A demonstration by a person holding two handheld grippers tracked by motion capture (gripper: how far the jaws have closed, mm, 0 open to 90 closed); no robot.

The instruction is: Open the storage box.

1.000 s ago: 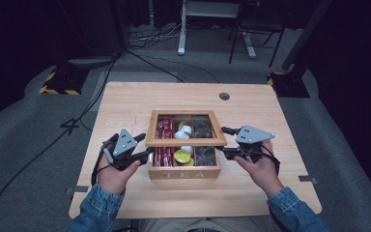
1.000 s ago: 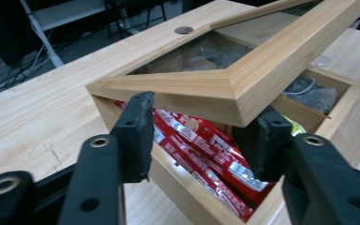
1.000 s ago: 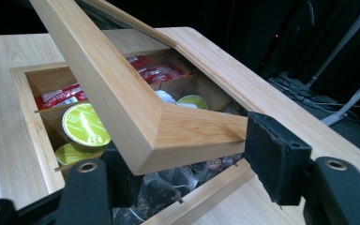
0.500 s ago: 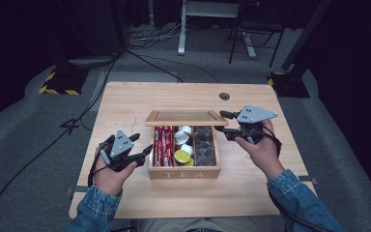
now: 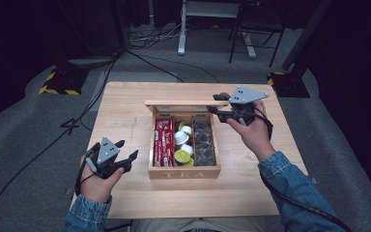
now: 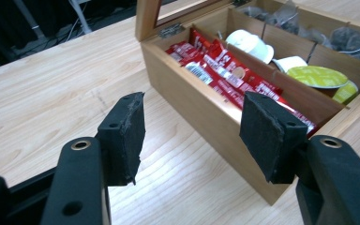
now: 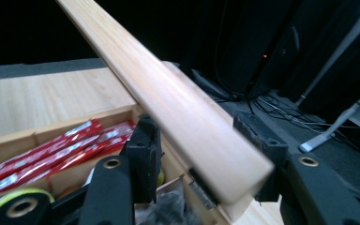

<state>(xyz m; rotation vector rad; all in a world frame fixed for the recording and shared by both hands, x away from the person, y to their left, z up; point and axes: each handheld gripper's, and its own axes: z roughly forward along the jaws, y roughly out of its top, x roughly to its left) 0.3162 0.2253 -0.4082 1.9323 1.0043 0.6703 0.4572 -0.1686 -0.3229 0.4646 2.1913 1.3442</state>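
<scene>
An open wooden tea box (image 5: 183, 173) sits mid-table, its lid (image 5: 178, 103) standing upright at the back. It holds red packets (image 5: 163, 140), white and yellow-green pods (image 5: 182, 145) and dark tea bags (image 5: 204, 140). My right gripper (image 5: 217, 103) has just been closing and is shut on the lid's right end; the lid's edge (image 7: 168, 93) runs between its pads (image 7: 143, 154). My left gripper (image 5: 127, 149) hovers left of the box's front corner. Its jaws have just been opening and stand open with nothing between them (image 6: 192, 129); the box wall (image 6: 201, 112) lies beyond.
The light wooden table (image 5: 125, 106) has bare room left and right of the box. Grey floor surrounds it, with cables (image 5: 145, 53), a yellow-and-black striped base (image 5: 58, 82) at the left and a desk leg and chair at the back.
The right gripper rose and moved back, swinging the lid from flat to upright. The left gripper let go of the box's left side, opened and drew away to the front left.
</scene>
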